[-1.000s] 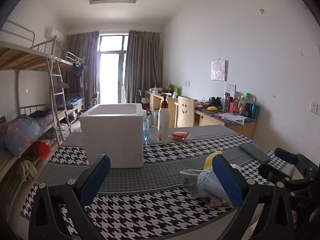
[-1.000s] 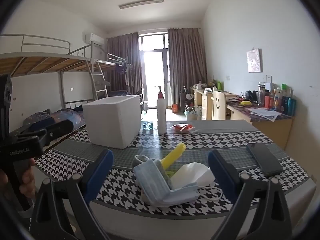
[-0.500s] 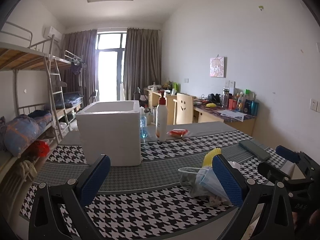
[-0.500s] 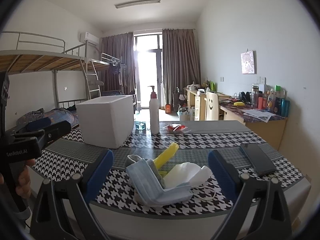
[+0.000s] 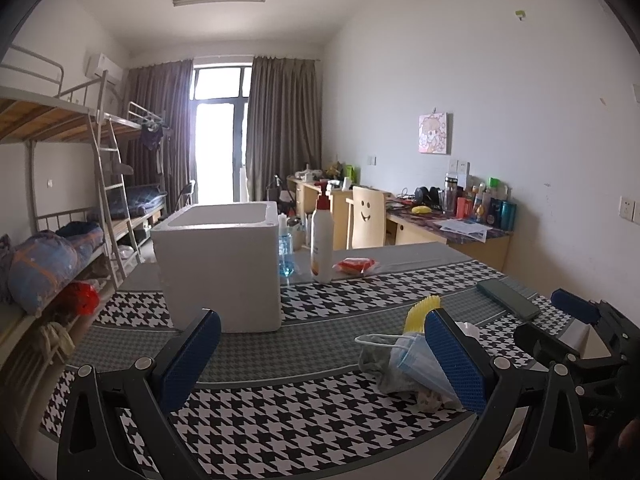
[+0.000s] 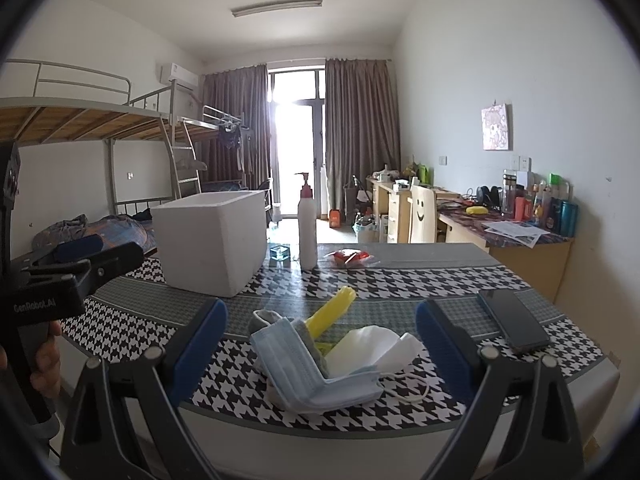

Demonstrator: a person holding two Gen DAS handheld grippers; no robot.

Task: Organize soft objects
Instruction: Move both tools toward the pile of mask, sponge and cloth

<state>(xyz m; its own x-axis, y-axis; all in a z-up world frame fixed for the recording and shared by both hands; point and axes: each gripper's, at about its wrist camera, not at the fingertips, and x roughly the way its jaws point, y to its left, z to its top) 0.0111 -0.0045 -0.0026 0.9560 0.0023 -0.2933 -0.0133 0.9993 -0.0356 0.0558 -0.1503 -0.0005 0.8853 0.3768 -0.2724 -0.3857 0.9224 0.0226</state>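
Note:
A small heap of soft things lies near the table's front edge: a blue face mask (image 6: 316, 368), a white cup-shaped mask (image 6: 370, 350), a grey sock (image 6: 266, 320) and a yellow soft piece (image 6: 334, 310). My right gripper (image 6: 320, 346) is open, held just short of the heap, which shows between its blue pads. My left gripper (image 5: 320, 360) is open too, over bare tablecloth, with the blue mask (image 5: 414, 362) and yellow piece (image 5: 420, 312) behind its right pad. A white foam box (image 5: 220, 268) (image 6: 210, 242) with an open top stands further back on the left.
On the houndstooth tablecloth (image 6: 420, 280) stand a pump bottle (image 6: 307, 226), a small blue glass (image 6: 279, 253), a red packet (image 6: 350, 257) and a dark phone (image 6: 512, 324). Bunk beds (image 5: 60, 208) are on the left, a cluttered desk (image 5: 452, 220) on the right.
Both views have risen and drawn slightly nearer the table. The heap and box have not moved, and both grippers stay open.

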